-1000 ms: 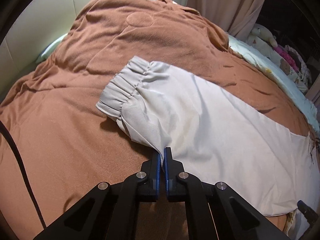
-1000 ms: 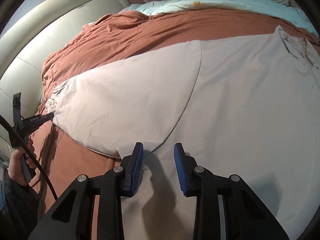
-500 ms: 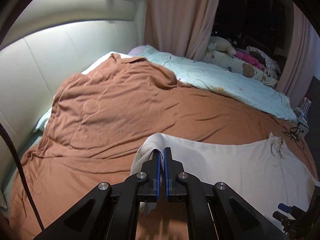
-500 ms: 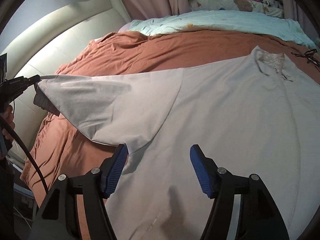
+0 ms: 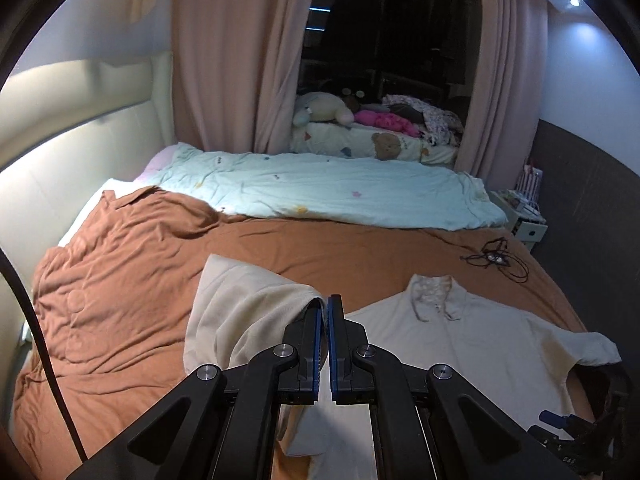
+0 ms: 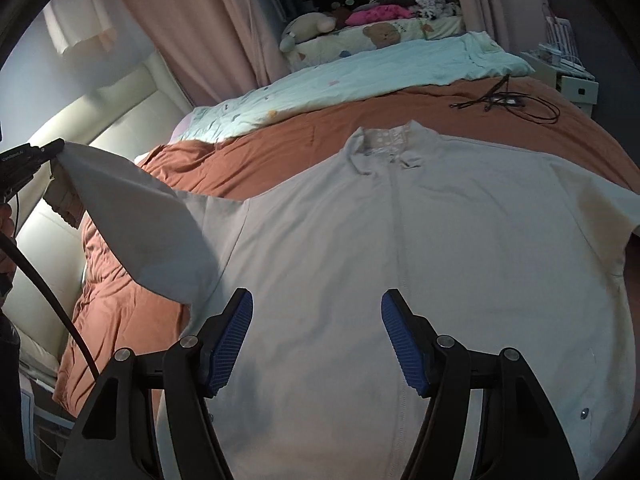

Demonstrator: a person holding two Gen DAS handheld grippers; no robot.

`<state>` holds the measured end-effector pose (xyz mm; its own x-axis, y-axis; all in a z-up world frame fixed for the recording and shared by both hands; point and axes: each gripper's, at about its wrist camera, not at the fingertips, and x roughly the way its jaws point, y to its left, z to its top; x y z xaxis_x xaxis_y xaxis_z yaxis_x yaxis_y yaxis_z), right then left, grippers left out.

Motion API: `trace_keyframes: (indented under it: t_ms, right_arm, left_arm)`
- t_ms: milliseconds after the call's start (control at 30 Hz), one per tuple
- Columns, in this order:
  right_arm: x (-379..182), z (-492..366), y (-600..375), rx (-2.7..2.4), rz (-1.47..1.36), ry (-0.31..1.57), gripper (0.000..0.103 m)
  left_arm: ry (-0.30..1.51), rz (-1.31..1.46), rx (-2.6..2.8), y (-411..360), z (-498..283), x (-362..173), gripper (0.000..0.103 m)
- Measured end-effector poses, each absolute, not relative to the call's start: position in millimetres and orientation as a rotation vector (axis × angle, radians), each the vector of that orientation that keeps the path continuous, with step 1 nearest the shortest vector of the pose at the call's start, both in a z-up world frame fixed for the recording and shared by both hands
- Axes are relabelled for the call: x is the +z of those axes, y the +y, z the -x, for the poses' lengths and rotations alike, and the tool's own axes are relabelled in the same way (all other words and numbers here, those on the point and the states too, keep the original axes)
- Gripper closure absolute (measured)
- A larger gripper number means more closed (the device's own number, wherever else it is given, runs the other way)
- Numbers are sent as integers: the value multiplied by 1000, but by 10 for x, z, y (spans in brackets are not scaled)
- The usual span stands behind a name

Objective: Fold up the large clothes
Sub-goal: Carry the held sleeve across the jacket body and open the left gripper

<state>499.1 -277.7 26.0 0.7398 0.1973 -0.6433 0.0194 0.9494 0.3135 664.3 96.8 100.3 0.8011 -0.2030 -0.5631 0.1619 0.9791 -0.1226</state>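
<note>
Shirt (image 6: 400,240) sleeve (image 5: 240,308) lifted, black cable (image 6: 508,100) beyond collar

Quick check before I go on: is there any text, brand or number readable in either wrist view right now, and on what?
"DAE": faint pale letters on the right claw body, low in the left wrist view; possibly cut off.
Small white print on the left claw body, at the left edge of the right wrist view: too blurred to read.
Cream shirt, brown blanket, bedside box: no readable text.

Left claw (image 5: 325,304) pinched tight (raised high), right claw (image 6: 317,334) agape, low.
</note>
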Motion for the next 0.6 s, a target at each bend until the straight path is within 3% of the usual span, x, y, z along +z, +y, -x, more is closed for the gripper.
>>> trace_keyframes:
  t_ms: [267, 500, 533, 567, 600]
  right_arm:
    - [184, -4388, -3169, -29, -381, 699, 35]
    - [95, -4085, -3400, -138, -428, 714, 35]
    - [92, -4042, -3395, -147, -429, 713, 35]
    - [117, -3994, -3390, -154, -434, 712, 35]
    - [135, -3966, -3364, -159, -438, 712, 35]
  left_arm:
    - [640, 0, -370, -181, -6624, 999, 100]
    - [810, -69, -545, -1163, -6687, 346, 97]
    - [856, -84, -580, -1293, -6701, 233, 81]
    - [909, -100, -610, -1433, -6684, 89, 48]
    - [937, -114, -628, -1538, -6652, -29, 31]
